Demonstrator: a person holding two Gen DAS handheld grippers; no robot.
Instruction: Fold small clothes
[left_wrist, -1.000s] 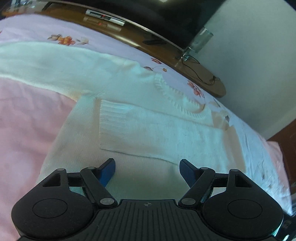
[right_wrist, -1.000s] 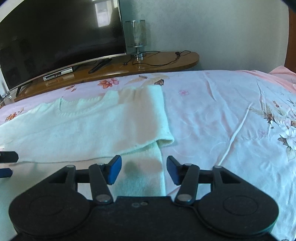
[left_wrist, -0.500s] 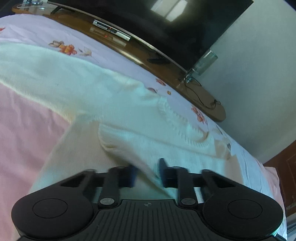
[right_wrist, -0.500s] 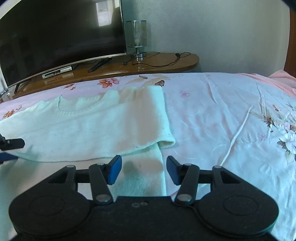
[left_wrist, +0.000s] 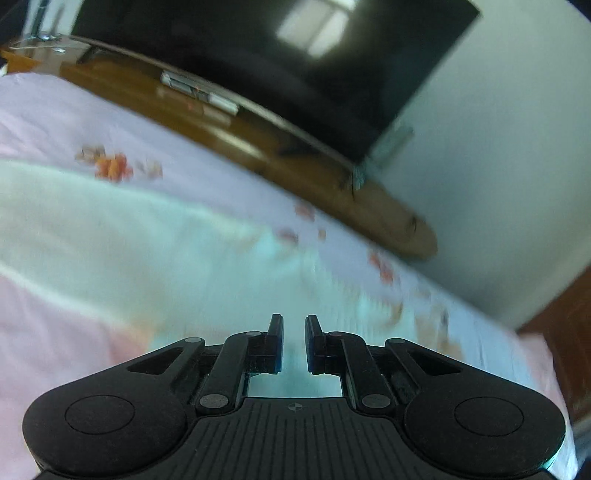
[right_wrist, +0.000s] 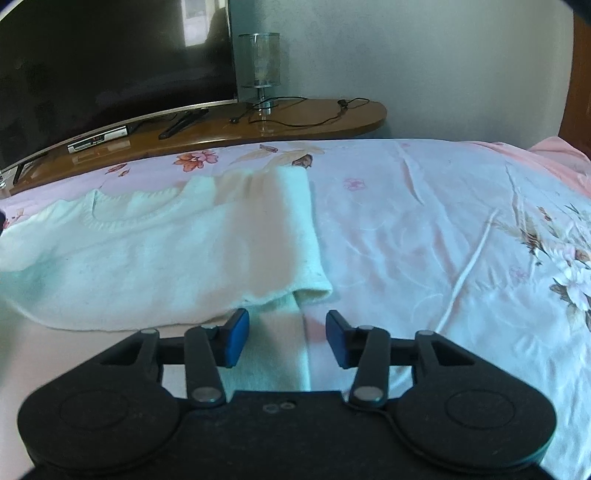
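Observation:
A small white knit sweater (right_wrist: 177, 258) lies flat on the floral bedsheet (right_wrist: 424, 240), its right sleeve folded across the chest. In the blurred left wrist view the sweater (left_wrist: 166, 258) fills the middle. My left gripper (left_wrist: 294, 343) is nearly closed, a narrow gap between its jaws with white cloth showing in it; whether it pinches the sweater I cannot tell. My right gripper (right_wrist: 287, 338) is open and empty, hovering over the sweater's right side edge below the folded sleeve.
A wooden TV bench (right_wrist: 280, 125) with a large television (right_wrist: 110, 66), a set-top box (right_wrist: 98, 138), a remote and a glass lamp (right_wrist: 260, 74) stands past the bed's far edge. Pink bedding (right_wrist: 554, 155) lies at the far right.
My left gripper has closed from wide open to nearly shut low over the sweater and tilted upward, blurring its view. The right gripper has stayed open and almost still.

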